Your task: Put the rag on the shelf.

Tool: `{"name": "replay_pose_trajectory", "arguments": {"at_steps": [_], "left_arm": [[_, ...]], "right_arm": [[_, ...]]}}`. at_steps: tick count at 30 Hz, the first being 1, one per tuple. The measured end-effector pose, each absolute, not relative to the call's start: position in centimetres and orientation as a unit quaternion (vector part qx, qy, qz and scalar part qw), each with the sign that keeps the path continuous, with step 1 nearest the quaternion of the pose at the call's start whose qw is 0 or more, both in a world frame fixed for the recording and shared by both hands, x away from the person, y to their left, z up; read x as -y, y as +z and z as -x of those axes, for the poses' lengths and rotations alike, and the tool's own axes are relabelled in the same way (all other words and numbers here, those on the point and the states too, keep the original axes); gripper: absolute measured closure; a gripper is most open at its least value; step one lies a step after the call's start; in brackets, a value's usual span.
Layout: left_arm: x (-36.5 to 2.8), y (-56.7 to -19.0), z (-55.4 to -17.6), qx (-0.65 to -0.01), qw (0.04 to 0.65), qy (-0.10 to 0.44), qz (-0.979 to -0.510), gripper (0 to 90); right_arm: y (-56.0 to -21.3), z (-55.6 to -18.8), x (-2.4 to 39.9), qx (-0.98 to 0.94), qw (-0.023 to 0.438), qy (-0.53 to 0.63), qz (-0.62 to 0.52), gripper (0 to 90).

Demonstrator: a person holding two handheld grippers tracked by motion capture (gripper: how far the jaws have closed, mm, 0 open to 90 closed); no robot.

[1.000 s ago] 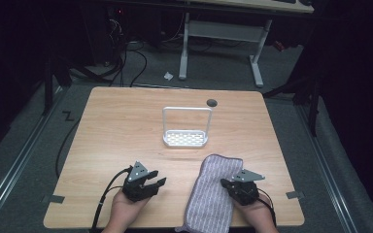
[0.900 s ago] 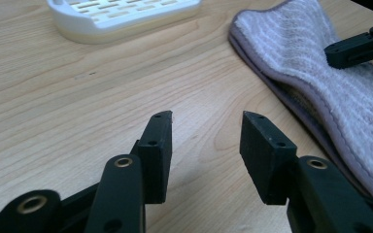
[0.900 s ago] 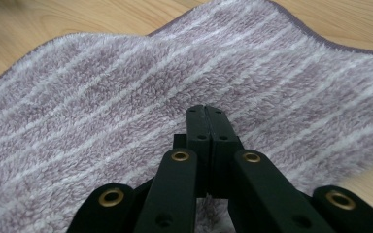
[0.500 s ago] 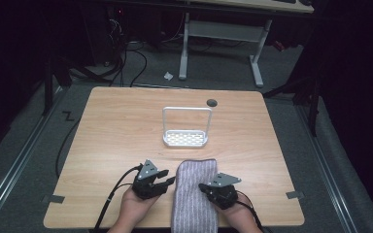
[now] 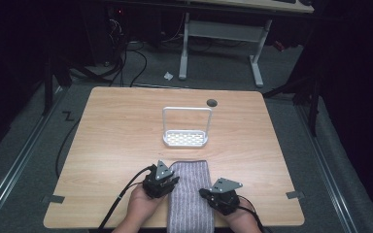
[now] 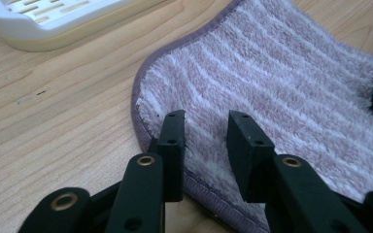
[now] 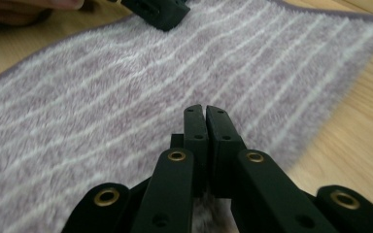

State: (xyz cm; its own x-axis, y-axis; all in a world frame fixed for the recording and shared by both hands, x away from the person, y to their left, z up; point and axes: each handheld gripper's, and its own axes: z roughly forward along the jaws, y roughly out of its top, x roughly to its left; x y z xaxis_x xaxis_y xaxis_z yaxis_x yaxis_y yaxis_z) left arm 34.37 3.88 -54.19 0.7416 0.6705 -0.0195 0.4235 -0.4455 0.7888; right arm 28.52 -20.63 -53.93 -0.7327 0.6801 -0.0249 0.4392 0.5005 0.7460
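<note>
My right tongs (image 7: 205, 110) pinch the towel (image 5: 189, 194) at frame bottom; left tongs (image 6: 205, 127), apart and just closing over its left hem, should bite deep before lifting.

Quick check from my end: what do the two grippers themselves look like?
Both are black. The left gripper and right gripper each carry a grey three-cornered plate on top and trail a black cable. Close up, their arms bear brass-ringed holes, and the square pads have small screw holes.

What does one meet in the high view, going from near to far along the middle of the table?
Striped towel → white rack → dark round hole near the table's far edge.
</note>
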Motion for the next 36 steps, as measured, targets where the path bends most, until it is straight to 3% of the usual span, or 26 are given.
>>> {"name": "replay_pose_trajectory", "arguments": {"at_steps": [3, 10, 15, 18, 21, 25, 29, 30, 36], "left_arm": [[-4.1, -54.2, -34.5, -0.333, 0.419, 0.138, -0.833, 67.2], [-5.4, -53.8, -36.5, -0.386, 0.442, 0.125, -0.8, 53.1], [-4.8, -54.1, -37.6, -0.405, 0.432, 0.114, -0.797, 50.6], [-4.3, -54.1, -37.8, -0.41, 0.432, 0.115, -0.795, 54.0], [-3.9, -54.2, -37.9, -0.404, 0.434, 0.114, -0.797, 68.6], [-3.8, -54.2, -37.9, -0.405, 0.434, 0.11, -0.797, 74.7], [-4.0, -54.3, -37.9, -0.408, 0.436, 0.102, -0.796, 77.3], [-4.0, -54.3, -38.0, -0.408, 0.437, 0.1, -0.795, 77.9], [-4.1, -54.3, -38.0, -0.407, 0.437, 0.098, -0.796, 78.2]], "right_arm": [[-53.9, -28.2, 20.9, -0.853, 0.161, 0.374, -0.327, 86.8], [-53.9, -28.2, 20.8, -0.852, 0.155, 0.378, -0.328, 85.3], [-54.0, -28.3, 21.0, -0.851, 0.149, 0.381, -0.328, 85.0], [-54.0, -28.3, 21.0, -0.851, 0.151, 0.384, -0.324, 84.9], [-54.0, -28.5, 21.1, -0.85, 0.144, 0.388, -0.327, 84.0], [-53.7, -28.3, 21.2, -0.836, 0.142, 0.411, -0.335, 79.2], [-53.5, -28.6, 21.1, -0.827, 0.153, 0.416, -0.345, 73.9], [-53.2, -29.5, 21.2, -0.817, 0.166, 0.414, -0.365, 69.2], [-52.1, -32.8, 22.3, -0.781, 0.198, 0.408, -0.43, 60.5]]}}
